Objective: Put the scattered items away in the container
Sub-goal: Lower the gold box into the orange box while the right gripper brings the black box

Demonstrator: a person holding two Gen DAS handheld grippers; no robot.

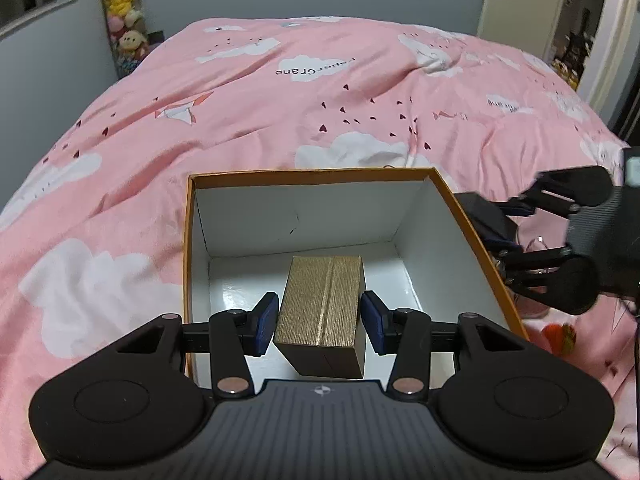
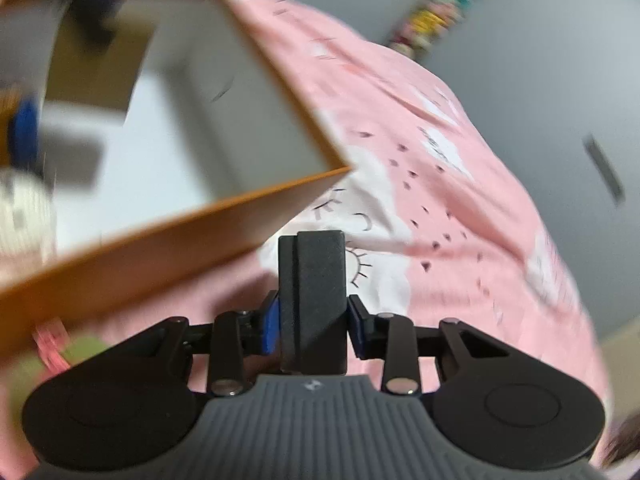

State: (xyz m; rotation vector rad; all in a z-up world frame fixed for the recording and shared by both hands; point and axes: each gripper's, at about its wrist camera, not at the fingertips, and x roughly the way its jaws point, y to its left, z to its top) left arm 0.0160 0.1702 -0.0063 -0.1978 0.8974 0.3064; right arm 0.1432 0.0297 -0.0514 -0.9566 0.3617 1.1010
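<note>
While my left tongs (image 1: 320, 322) are pinching a gold box (image 1: 322, 312), long axis running away from me, over the orange container (image 1: 476, 240) on the bed (image 1: 280, 112), my right tongs (image 2: 313, 322) are gripping a black block (image 2: 314, 300) upright beside it.

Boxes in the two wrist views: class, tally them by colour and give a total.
Orange box: 1
Gold box: 1
Black box: 1
Total: 3
</note>
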